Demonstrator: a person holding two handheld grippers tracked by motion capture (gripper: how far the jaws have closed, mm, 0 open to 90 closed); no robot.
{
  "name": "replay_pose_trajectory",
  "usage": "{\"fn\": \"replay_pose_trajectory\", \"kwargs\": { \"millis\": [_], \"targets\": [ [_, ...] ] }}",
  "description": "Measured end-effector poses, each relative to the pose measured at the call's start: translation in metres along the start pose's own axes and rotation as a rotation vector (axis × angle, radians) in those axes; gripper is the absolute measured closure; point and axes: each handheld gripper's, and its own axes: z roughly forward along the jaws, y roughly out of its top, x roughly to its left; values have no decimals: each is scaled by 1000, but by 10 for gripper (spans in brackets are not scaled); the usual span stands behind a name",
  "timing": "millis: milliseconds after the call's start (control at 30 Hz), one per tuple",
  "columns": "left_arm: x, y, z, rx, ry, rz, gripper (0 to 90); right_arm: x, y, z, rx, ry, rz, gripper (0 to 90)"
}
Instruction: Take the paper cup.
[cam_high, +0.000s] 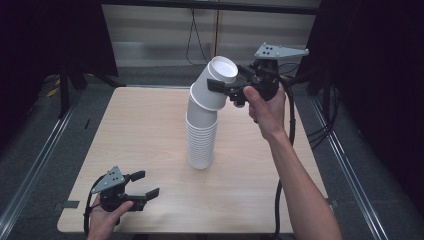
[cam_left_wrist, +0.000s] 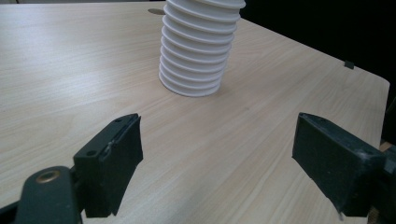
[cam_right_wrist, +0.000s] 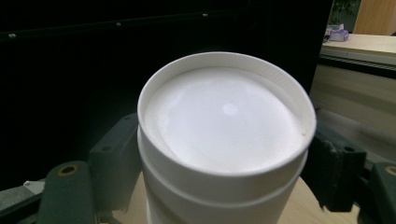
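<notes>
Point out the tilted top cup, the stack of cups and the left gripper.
tilted top cup (cam_high: 214, 82): high view, on its white side wall below the rim.
stack of cups (cam_high: 201, 140): high view, on the ribbed rims at mid height.
left gripper (cam_high: 147, 184): high view, midway between its two black fingertips.

Black grippers (cam_high: 132, 189), grey three-cornered top plates, trailing black cables; brass-coloured screws; bare forearms.

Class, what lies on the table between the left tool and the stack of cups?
Nothing: bare wood separates the left tool from the stack of cups, seen in its own view.
</notes>
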Motion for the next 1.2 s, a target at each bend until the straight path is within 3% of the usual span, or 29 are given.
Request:
{"fn": "replay_pose_trajectory", "kwargs": {
  "millis": [67,467,533,733,900,1033,1133,1200],
  "targets": [
    [1,0,0,-2,-24,-1,160,0,0,-2,-4,2,4,229],
    [2,8,0,-30,-6,-4,160,-5,-2,-33,-30,-32,8,230],
    [2,11,0,-35,-10,-5,160,-6,-4,-38,-24,-43,9,230],
    [0,26,-1,-20,-28,51,159,-7,-10,-51,-14,-60,9,230],
    [1,36,0,-24,-44,42,156,-5,-18,-59,4,-69,2,229],
    [-1,42,2,-8,-33,51,169,-4,-25,-64,22,-67,-3,230],
    [-3,46,7,-18,-65,39,183,-2,-31,-65,32,-64,-1,230],
    [-5,51,10,-19,-69,61,183,-1,-36,-65,40,-61,-6,230]
  ]
}}
